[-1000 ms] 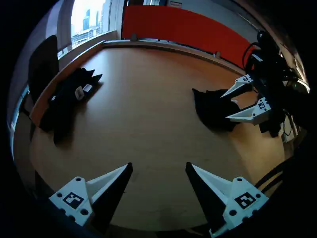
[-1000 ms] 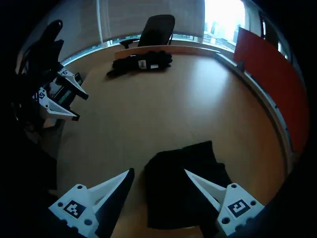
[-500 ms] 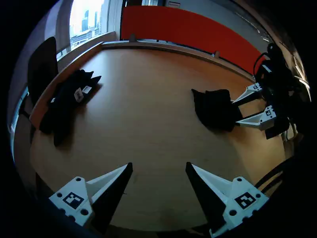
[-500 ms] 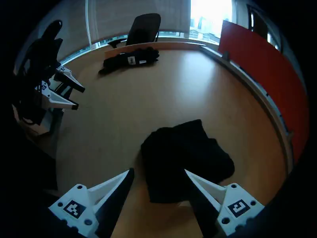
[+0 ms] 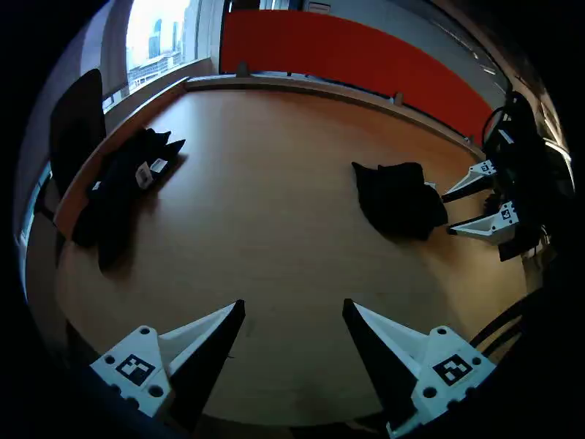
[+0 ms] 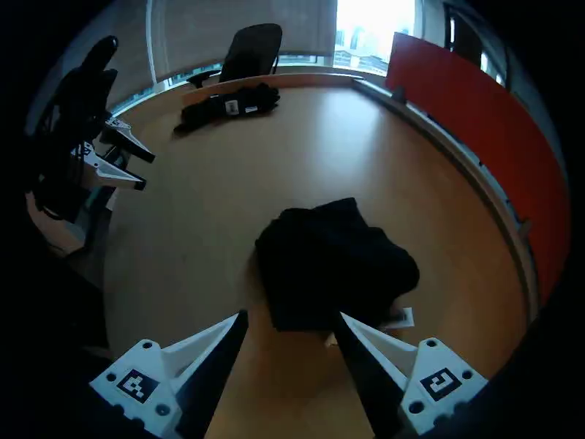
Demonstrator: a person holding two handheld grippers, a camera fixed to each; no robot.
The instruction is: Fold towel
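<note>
A folded black towel [image 6: 333, 267] lies on the wooden table [image 6: 219, 219], just beyond my right gripper [image 6: 292, 336], which stands open with nothing between its fingers. A white tag [image 6: 398, 317] pokes out at the towel's near right corner. In the left gripper view the same towel [image 5: 398, 199] rests at the table's right side, with the right gripper [image 5: 462, 214] open just to its right. My left gripper [image 5: 292, 322] hangs open over bare wood, well away from the towel. It appears far left in the right gripper view as the left gripper [image 6: 142, 170].
A pile of dark cloth with white tags [image 5: 121, 183] lies near the table's far left edge, seen as the dark pile [image 6: 227, 106] in the right gripper view. An office chair [image 6: 248, 51] stands behind it. A red partition [image 5: 351, 55] runs along the table's far side.
My right gripper has drawn back from the towel, which now lies free ahead of its fingertips with the tag uncovered. The left gripper has stayed put.
</note>
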